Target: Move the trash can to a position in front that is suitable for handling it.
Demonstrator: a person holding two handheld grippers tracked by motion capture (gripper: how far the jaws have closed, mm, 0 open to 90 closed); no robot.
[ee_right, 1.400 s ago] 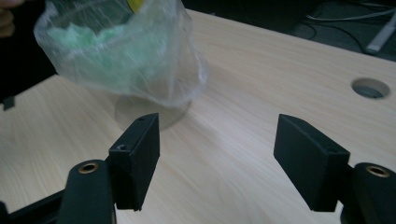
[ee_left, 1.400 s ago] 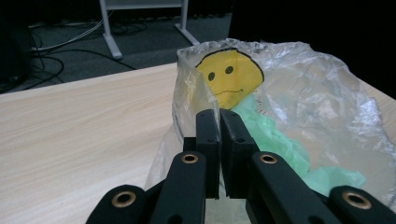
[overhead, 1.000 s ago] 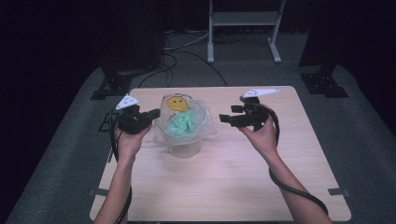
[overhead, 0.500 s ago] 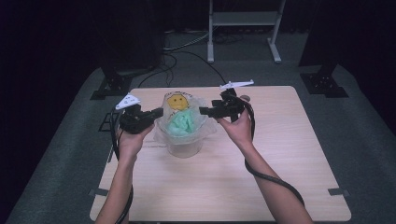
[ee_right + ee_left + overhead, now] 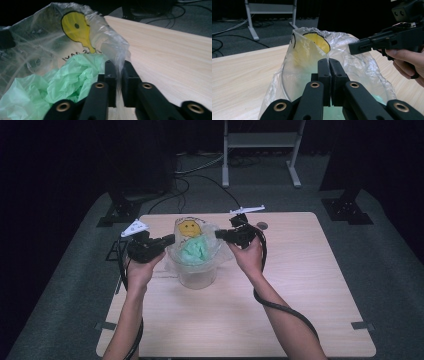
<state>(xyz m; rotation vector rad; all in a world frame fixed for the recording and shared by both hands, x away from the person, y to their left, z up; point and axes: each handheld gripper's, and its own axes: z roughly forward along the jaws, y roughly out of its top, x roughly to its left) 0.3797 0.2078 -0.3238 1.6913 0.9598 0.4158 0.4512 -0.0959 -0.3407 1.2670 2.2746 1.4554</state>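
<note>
A clear plastic bag with a yellow smiley face stands on the wooden table, near its far edge, and has crumpled green plastic inside. The left gripper pinches the bag's left rim. The right gripper has just been closing, and its jaws now pinch the right rim.

A pale wooden table stands on grey carpet. Beyond its far edge rise the legs of a white metal stand, with loose cables trailing past dark stands, perhaps tripod bases.
</note>
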